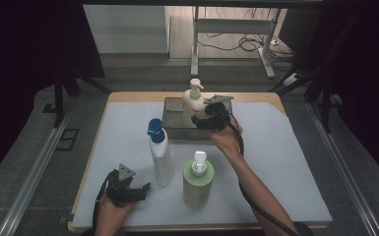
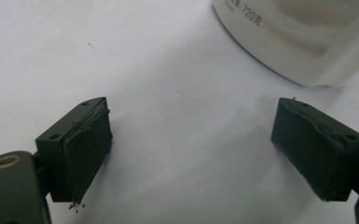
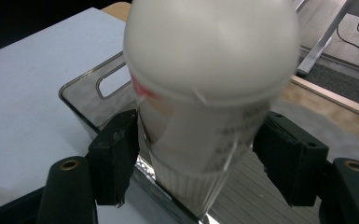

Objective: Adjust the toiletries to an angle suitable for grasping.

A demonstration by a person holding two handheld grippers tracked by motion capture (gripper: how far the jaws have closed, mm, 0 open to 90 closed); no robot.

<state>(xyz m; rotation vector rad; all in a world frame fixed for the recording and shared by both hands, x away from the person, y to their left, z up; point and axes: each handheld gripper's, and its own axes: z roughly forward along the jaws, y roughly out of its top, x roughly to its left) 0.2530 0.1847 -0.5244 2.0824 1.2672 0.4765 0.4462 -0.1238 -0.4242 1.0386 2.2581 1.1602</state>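
Three bottles and one clear tray on the white table. The right gripper clasps the white pump bottle above the tray at the far side. The blue-capped bottle and green bottle stand side by side near the front. The left gripper rests beside them, jaws wide and empty.

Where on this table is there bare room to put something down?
The mat is bare right of the green bottle and left of the blue-capped bottle. It is crowded mid-table, around the clear bin and white pump bottle.
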